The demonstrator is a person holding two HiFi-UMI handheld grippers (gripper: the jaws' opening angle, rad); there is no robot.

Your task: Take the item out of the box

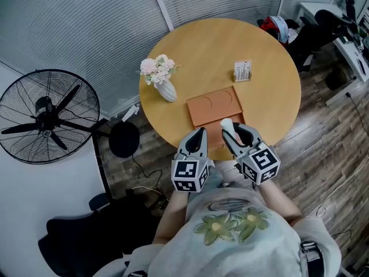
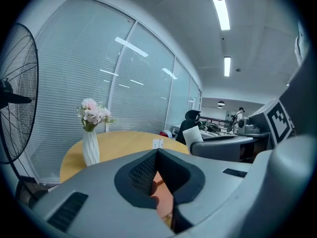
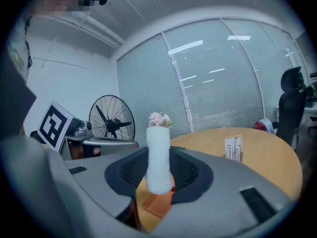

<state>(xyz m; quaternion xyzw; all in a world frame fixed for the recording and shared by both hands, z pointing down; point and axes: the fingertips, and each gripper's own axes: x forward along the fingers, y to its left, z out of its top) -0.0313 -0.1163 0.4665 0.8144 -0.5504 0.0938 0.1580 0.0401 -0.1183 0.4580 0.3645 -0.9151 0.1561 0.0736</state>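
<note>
An orange flat box (image 1: 214, 107) lies on the round wooden table (image 1: 271, 103) near its front edge. My right gripper (image 1: 235, 134) hangs over the box's near end, shut on a white cylindrical item (image 1: 226, 125). In the right gripper view the item (image 3: 158, 155) stands upright between the dark pads of the right gripper (image 3: 159, 171), with the box (image 3: 157, 205) showing below. My left gripper (image 1: 199, 136) sits beside it at the box's near left corner. In the left gripper view its pads (image 2: 143, 172) meet with nothing between them, and the box (image 2: 161, 188) shows beneath.
A white vase of pink flowers (image 1: 163, 85) stands left of the box, and a small card stand (image 1: 243, 71) sits behind it. A black floor fan (image 1: 49, 115) is off the table's left. Office chairs and desks (image 1: 323, 27) are at the upper right.
</note>
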